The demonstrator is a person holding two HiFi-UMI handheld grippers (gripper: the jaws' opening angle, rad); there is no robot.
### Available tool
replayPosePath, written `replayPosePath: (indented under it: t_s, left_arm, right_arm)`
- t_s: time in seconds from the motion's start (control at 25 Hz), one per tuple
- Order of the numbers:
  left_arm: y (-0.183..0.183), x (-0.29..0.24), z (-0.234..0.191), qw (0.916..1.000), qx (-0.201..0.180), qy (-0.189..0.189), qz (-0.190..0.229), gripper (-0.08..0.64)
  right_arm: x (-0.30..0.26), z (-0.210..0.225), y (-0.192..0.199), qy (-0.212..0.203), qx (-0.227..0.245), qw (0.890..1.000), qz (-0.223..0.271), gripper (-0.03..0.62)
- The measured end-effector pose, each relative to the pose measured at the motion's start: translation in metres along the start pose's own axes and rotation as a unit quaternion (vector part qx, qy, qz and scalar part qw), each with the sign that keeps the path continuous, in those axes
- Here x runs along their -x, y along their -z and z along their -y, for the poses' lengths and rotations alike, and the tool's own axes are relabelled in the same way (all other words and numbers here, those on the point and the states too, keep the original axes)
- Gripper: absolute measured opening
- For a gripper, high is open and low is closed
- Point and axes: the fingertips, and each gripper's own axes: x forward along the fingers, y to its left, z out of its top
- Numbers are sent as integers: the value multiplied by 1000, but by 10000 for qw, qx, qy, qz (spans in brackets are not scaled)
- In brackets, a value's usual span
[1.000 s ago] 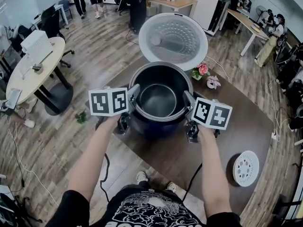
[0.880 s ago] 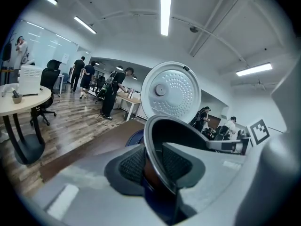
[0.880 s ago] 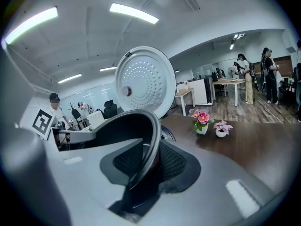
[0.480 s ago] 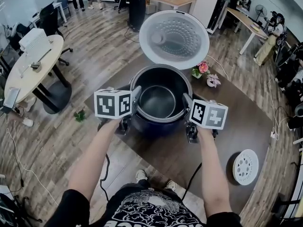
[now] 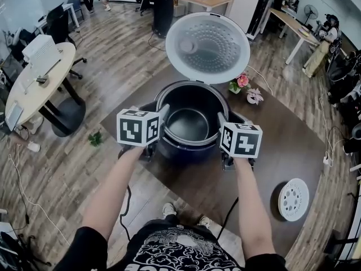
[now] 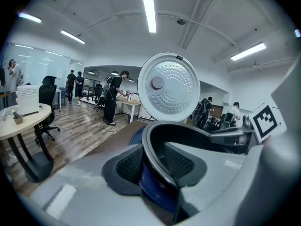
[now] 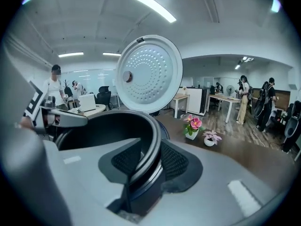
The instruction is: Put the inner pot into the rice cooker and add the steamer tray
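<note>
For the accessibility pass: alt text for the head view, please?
The left claw and right claw straddle the rim of the inner pot on opposite sides, their jaws having just been opening; the pot sits in the open rice cooker on a dark table. The white steamer tray lies apart at right.

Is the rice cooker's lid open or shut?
Open. The lid stands up behind the rice cooker, its dotted underside showing, with the inner pot visible inside.
</note>
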Motion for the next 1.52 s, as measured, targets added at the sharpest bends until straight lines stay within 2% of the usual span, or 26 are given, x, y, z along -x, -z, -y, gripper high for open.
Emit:
replayPosePath:
  t_s: [0.44,0.64,0.88,1.08,1.52]
  left_arm:
    - [-1,-2,-6,9994,-325,-130,-52,146]
    - [-25,6,2,9980,-559,-142,269,146]
    - [-51,2,44,9953,-770,237,529,146]
    - [-64,-11,88,9911,-990,654,605,146]
    - [-72,-33,199,9751,-1371,1596,695,181]
  right_arm:
    - [-5,-1,-3,-230,-213,9993,186,140]
    - [5,2,-10,-269,-348,9982,403,140]
    - [27,25,-14,-69,-411,9972,627,140]
    - [55,57,-10,259,-570,9948,807,143]
    - [136,131,21,1076,-940,9842,1044,167]
